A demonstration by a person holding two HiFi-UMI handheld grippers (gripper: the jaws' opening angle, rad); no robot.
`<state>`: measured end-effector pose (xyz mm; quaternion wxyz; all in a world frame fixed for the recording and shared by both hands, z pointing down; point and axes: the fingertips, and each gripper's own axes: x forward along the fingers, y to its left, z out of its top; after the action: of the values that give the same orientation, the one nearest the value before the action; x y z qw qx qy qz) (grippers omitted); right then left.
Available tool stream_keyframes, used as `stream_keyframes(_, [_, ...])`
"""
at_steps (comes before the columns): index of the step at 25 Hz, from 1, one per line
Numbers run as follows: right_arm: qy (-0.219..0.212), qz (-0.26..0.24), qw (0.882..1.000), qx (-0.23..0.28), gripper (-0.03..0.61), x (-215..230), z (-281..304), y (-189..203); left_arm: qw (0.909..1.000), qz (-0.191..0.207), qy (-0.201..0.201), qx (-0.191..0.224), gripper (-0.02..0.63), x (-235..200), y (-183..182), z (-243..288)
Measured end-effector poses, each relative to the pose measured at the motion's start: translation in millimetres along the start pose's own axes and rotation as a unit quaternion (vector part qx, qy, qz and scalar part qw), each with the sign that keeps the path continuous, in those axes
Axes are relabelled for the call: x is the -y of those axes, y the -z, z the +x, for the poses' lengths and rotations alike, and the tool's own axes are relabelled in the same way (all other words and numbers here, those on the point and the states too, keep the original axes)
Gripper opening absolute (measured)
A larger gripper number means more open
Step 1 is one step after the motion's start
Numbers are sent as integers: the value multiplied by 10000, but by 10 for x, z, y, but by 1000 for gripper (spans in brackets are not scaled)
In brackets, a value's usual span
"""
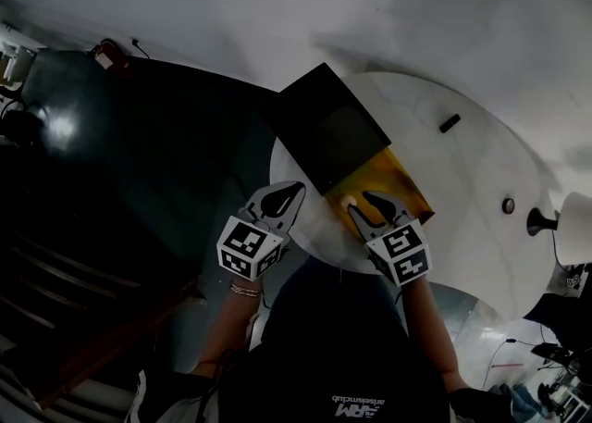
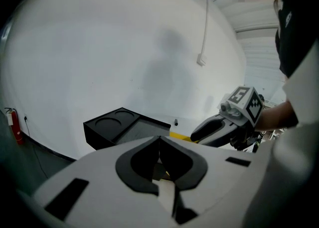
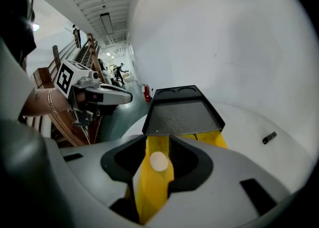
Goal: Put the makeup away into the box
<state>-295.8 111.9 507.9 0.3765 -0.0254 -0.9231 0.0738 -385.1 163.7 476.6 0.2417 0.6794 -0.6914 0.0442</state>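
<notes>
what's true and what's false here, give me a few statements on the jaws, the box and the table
The jaws of the left gripper stand wide apart. False: they are together.
The black box sits on a round white table. True.
The jaws of the right gripper are apart, a yellow thing showing between them. True.
The box is packed with makeup. False: its tray and round recesses look empty.
A small dark item lies on the table, apart from the box. True.
</notes>
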Motion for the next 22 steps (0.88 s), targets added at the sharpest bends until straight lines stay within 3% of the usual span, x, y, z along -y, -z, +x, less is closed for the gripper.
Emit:
stream_keyframes(11, [338,81,9983,464,49,81,-391,53,9988,419,249,24,18,355,-85,103])
stream_keyframes(22, [522,195,9948,850,32,210,-1050,391,9975,650,284,-13,18,907,-84,159])
